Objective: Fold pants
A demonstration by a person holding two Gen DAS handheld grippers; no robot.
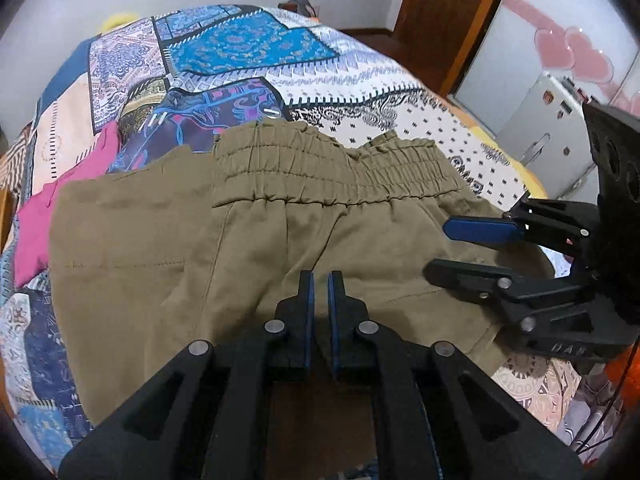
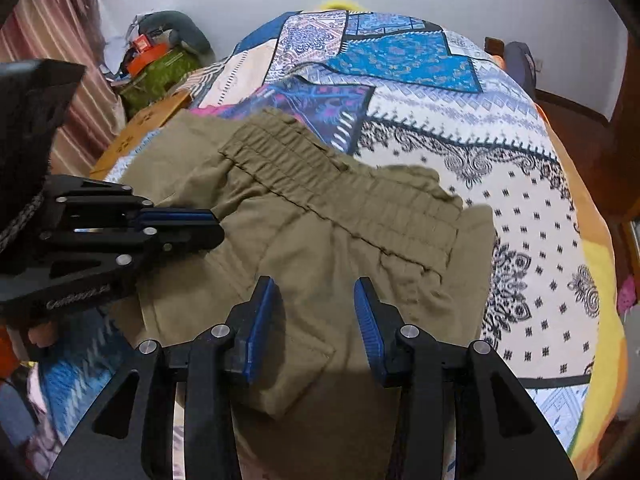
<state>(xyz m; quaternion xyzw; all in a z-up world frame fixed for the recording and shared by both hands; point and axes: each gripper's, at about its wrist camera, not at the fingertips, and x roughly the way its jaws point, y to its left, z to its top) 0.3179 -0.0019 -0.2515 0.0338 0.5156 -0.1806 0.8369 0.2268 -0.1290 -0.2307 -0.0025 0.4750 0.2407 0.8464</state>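
Note:
Olive pants (image 1: 256,240) lie folded on a patchwork bedspread (image 1: 240,48), their gathered elastic waistband (image 1: 320,168) toward the far side. My left gripper (image 1: 320,276) hovers low over the near part of the pants. It is shut, and I see no cloth pinched between its blue pads. From the right wrist view the left gripper (image 2: 216,222) reaches in from the left over the pants (image 2: 320,248). My right gripper (image 2: 314,286) stands open above the pants' near edge, its pads not pressing the cloth. The right gripper (image 1: 436,248) also shows over the pants' right edge.
A pink garment (image 1: 40,220) lies under the pants' left side. A cardboard box (image 2: 132,136) and a green bag (image 2: 160,72) sit beside the bed at the left. A white appliance (image 1: 548,120) and a wooden door (image 1: 440,0) stand beyond the right edge.

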